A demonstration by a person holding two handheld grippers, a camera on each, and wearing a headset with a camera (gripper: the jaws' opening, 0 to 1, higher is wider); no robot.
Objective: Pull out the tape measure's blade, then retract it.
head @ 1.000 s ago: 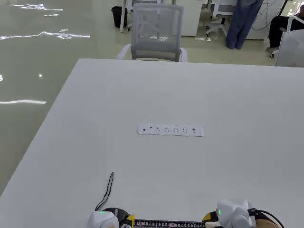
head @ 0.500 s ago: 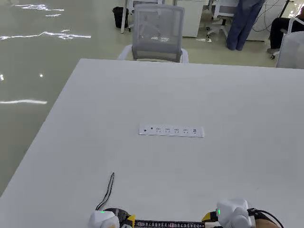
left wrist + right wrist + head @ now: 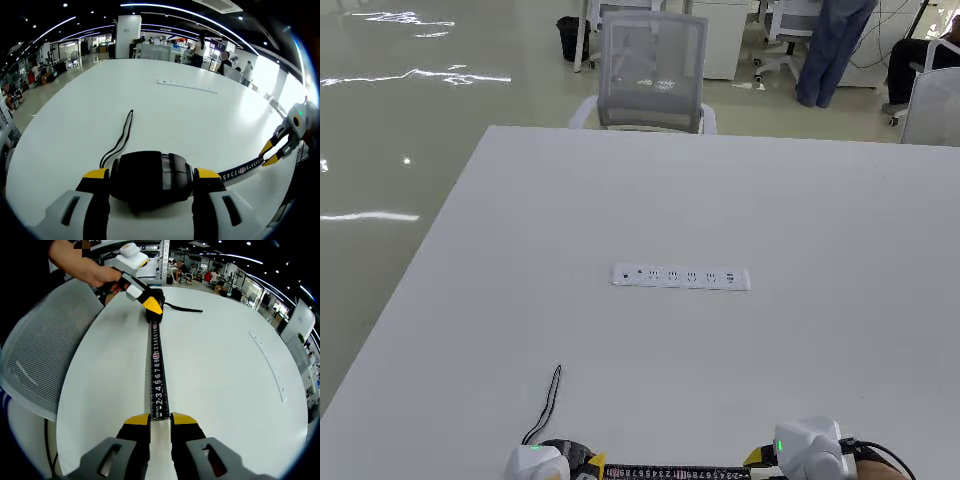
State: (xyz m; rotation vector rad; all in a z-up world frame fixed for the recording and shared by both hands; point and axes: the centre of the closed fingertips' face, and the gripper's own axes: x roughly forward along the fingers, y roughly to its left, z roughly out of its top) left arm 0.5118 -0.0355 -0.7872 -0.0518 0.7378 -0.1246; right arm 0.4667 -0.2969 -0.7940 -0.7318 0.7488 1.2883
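You are partway through the first half. Your left gripper (image 3: 151, 176) has its fingers (image 3: 95, 175) clamped on either side of the black case (image 3: 150, 167), which sits on the table (image 3: 720, 200) at the near edge, its strap (image 3: 120, 137) trailing away across the top. Your right gripper (image 3: 160, 420) has its fingers (image 3: 137, 420) closed on the free end of the blade (image 3: 157, 370). The blade runs straight from there back to the case, low over the table, its numbers facing up.

So the blade is out by a modest length, the span between your two grippers. Whether that counts as pulled out enough is your call; it looks like there is room to draw it further to your right. The retraction is all still to do: the tip has to be let back toward the case, best kept under control so it does not snap home.

Against the earlier head views, almost nothing differs. Both grippers sit at the same spots along the near edge and the exposed blade looks the same length. The power strip (image 3: 680, 277) sits slightly lower in the picture, which is your head moving, not the table's things.
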